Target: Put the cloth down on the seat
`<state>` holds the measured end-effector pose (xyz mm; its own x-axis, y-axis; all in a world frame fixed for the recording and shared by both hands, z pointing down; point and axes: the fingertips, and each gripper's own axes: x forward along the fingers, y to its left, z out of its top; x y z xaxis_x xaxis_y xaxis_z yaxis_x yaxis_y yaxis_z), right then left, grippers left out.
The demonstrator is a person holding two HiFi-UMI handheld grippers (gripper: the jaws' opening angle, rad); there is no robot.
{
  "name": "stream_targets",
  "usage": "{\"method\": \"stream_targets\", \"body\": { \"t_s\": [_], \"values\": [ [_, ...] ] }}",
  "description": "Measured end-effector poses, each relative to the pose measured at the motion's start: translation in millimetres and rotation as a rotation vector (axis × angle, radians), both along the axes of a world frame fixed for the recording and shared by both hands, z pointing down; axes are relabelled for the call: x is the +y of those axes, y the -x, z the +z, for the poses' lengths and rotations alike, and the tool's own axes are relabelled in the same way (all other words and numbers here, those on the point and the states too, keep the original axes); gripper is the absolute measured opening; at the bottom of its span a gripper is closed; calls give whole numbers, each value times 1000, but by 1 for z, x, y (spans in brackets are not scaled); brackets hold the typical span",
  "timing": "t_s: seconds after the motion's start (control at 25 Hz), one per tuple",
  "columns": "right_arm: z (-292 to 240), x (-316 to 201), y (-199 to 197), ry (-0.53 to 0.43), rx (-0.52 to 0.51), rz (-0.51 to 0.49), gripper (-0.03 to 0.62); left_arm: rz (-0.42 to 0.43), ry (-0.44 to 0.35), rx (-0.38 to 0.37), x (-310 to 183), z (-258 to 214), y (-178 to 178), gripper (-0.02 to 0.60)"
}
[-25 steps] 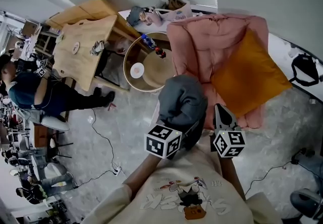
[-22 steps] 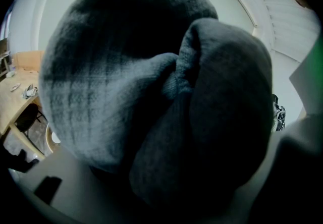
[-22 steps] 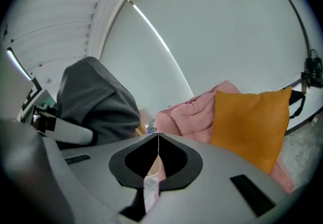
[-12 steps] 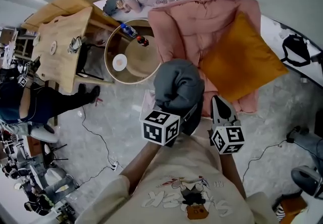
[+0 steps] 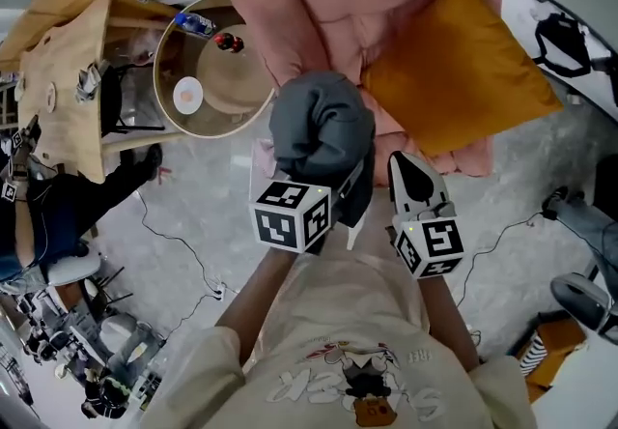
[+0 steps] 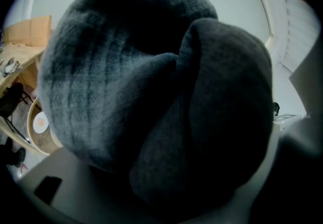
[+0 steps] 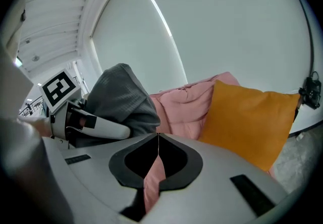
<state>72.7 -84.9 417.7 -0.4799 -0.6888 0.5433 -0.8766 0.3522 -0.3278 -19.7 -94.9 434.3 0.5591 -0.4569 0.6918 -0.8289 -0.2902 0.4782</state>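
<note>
Bulging out of the left gripper (image 5: 343,197), the grey cloth (image 5: 319,123) is a rounded wad clamped between jaws that stand wide around it. In the left gripper view the cloth (image 6: 151,92) fills nearly the whole frame and hides the jaw tips. It is held up at the near edge of the pink padded seat (image 5: 357,2), overlapping the seat's front and the grey floor (image 5: 193,214); whether it touches the padding cannot be told. The right gripper (image 7: 158,137) hovers just beside it, jaws together with nothing gripped. An orange cushion (image 5: 454,60) leans on the seat's right side. A round wooden table (image 5: 166,94) stands left of the seat, with a plastic bottle (image 5: 196,24) on it.
</note>
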Motion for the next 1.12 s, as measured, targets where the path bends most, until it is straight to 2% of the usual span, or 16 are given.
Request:
{"method": "stream_targets", "body": {
  "t_s": [0.24,0.44,0.56,0.84,1.12],
  "values": [
    [54,-21,1,103,17,15,20,57,78,16,-26,63,-11,354],
    [97,-42,0,148,0,73,20,82,105,23,-56,112,-16,354],
    [121,-55,-1,179,1,94,20,117,102,22,-74,136,-22,354],
    [172,-93,7,218,-10,108,20,208,70,-29,-118,188,-22,354],
    [189,-123,-1,227,-23,120,19,290,20,-44,-168,206,-43,354]
  ]
}}
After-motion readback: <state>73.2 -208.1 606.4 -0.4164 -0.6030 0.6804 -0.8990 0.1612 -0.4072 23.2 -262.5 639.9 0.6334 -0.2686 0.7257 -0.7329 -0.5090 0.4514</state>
